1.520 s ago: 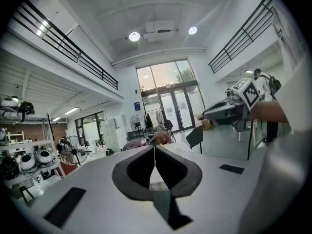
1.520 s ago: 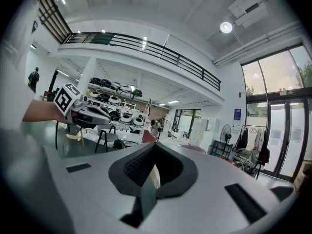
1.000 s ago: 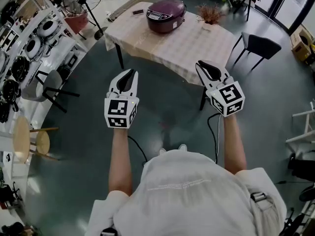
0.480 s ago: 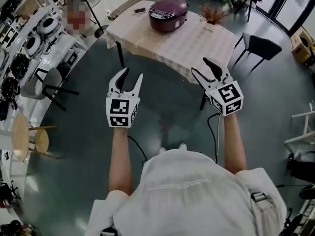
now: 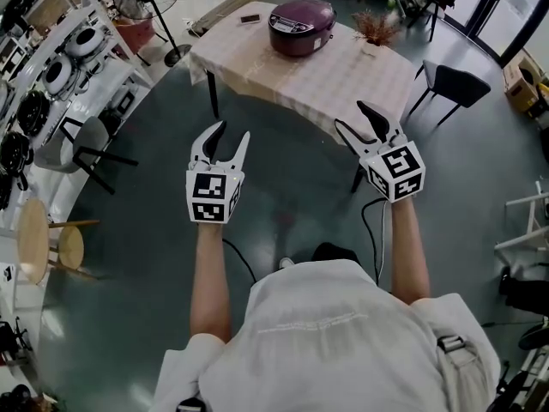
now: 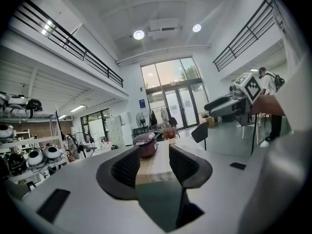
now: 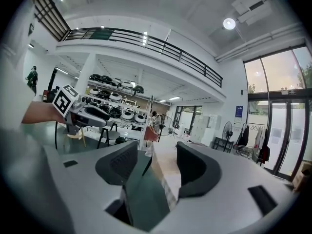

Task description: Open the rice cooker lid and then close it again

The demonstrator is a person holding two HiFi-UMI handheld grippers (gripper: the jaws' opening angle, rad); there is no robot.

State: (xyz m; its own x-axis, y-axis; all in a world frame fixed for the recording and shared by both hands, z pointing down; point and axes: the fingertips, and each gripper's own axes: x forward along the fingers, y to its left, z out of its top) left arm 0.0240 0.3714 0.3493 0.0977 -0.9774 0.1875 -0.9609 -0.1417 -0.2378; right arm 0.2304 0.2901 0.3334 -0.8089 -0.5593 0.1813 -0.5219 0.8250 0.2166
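Both pairs of jaws, pressed together a second ago, now stand apart. The left gripper (image 5: 232, 131) holds a moderate gap with nothing in it. The right gripper (image 5: 350, 116) is spread wider and its jaws are opening, also with nothing between them. The person has stepped toward the table (image 5: 343, 80), which sits slightly nearer than before.

Reading: both grippers are being readied on the approach. No contact yet; opening the lid has not begun.

Rice cooker (image 5: 301, 26): ahead of both jaws and well apart from them, at the far side of the table. In the left gripper view it shows far off through the gap between the jaws. The right gripper's jaws frame only the near table edge. Lid down.

Orientation (judged): the control panel faces the near-left, roughly toward the left gripper. The body looks slightly oval, with its long axis running from the panel back to the far-right, so the hinge is probably on the far side.

Dried plant (image 5: 376, 28): on the table just right of the cooker, ahead of the right jaws.
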